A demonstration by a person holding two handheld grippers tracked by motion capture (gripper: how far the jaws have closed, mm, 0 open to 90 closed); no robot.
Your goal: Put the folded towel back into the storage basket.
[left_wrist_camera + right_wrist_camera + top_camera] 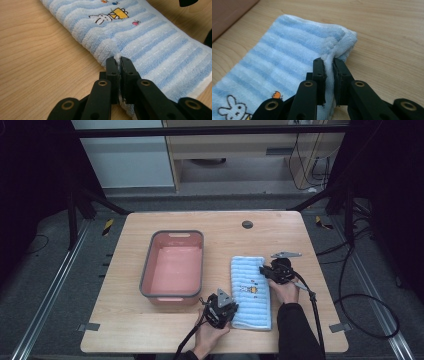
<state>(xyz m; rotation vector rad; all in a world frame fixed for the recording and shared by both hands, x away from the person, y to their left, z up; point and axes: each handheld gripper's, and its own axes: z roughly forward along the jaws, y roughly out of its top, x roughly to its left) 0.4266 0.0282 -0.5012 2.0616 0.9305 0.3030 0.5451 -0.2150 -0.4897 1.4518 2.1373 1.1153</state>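
At the lower right of the table, we hold a folded blue-striped towel pinched in both grippers.

In the high view the towel lies flat right of centre, long side running up the frame, with a small rabbit picture near its middle. We have the left gripper clamped on the towel's lower left edge; its own view shows the jaws closed tight with a ridge of cloth squeezed between them. We have the right gripper nipping the upper right edge near the far corner, the jaws pressed on a fold of cloth there. Just left of the towel, apart from it, stands a pink tub with a grey rim. A dark round cap sits at the table's upper middle.
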